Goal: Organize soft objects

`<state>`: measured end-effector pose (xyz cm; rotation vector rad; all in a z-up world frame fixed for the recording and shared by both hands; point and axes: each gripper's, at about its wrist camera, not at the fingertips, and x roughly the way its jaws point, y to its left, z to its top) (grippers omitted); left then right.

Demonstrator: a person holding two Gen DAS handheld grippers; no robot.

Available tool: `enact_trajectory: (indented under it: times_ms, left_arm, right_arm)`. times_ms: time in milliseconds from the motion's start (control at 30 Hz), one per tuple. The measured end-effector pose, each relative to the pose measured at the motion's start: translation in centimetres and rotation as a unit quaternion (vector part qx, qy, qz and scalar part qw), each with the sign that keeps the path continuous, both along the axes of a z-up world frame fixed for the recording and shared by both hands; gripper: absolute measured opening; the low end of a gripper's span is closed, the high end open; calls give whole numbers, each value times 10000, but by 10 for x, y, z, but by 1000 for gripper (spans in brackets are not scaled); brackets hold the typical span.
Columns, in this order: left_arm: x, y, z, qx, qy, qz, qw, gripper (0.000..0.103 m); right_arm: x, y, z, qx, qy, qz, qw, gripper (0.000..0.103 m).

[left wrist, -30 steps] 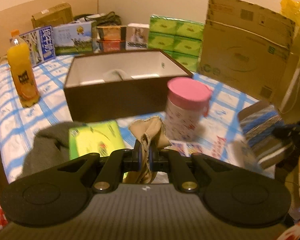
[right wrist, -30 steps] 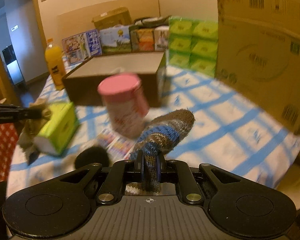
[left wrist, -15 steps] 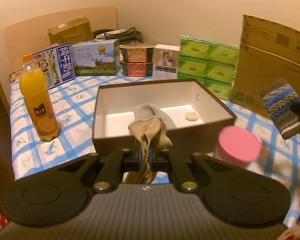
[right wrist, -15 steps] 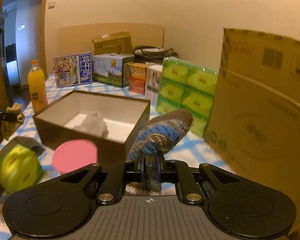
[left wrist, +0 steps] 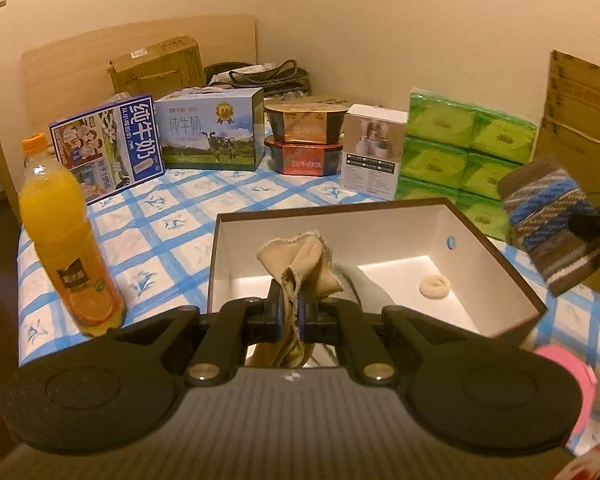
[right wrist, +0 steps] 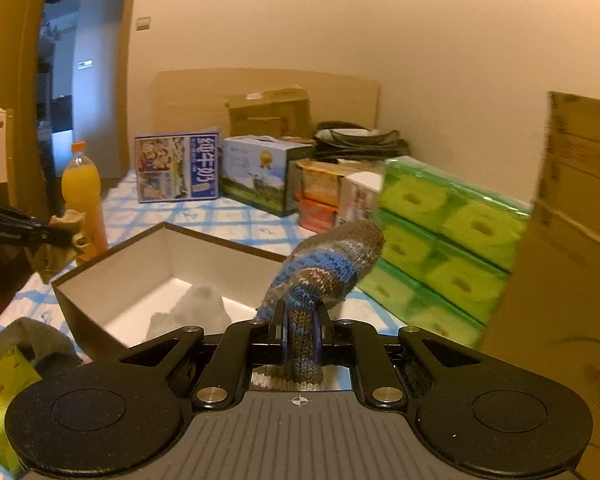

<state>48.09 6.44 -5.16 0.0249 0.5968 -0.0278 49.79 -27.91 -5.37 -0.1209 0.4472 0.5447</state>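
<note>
Both carried forward over the checked tablecloth (left wrist: 188, 216) since a second ago: left gripper (left wrist: 289, 309) then low over the green tissue pack (right wrist: 0, 384) and grey garment (right wrist: 40, 336) at the near edge, now at the near wall of the open brown box (left wrist: 500, 248); right gripper (right wrist: 300, 334) then beside the pink-lidded canister (left wrist: 572, 376), now up at the box's right side, near the stacked green tissue packs (right wrist: 444, 240). Left jaws clenched on a beige cloth (left wrist: 300, 256), folds standing above the pads and tail hanging below, poised over the box's white interior. Right jaws clamped on a knitted blue-and-brown sock (right wrist: 332, 264), toe end jutting forward and up, cuff trailing under the pads; seen from the left wrist view hanging in the air just outside the box's right wall. Already inside the box: a pale grey cloth (right wrist: 196, 308) on the floor toward the near wall and a small cream ring-shaped piece (left wrist: 435, 286) toward the right. Orange juice bottle (left wrist: 66, 236) upright on the cloth, left of the box and apart from it. Canister down at the lower right edge of the left view, much nearer the frame corner than before. Milk cartons (left wrist: 108, 148), stacked bowls (left wrist: 306, 140) and cardboard boxes (right wrist: 268, 112) lined along the far wall.
</note>
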Motion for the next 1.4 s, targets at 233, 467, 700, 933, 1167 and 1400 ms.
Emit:
enact_trajectory:
  times_ms: [233,467,700,933,1167,1400]
  left_arm:
    - [44,8,-20,-61,257,21,9996,6]
    - [66,12,-44,-166,543,10,9984,7]
    - [75,14,-59,-224,801,-38,9965,9]
    - [76,14,-53,-177,778,66,9968,48]
    - [57,12,-33,-263,757,50,9968,50]
    - [13,5,-8,-348,831,-82,9959,50]
  right_arm:
    - [47,28,-25,135,335,514,9980,12]
    - [90,46,-46,592,906,550,9926,31]
    - [98,53,-50,652,973,400,9923,65]
    - [86,46,-51,541,1072,403,9920,65]
    - [58,25,-39,543,949,260,9937,66]
    - [9,0,-12,786,766,-2,9940,66]
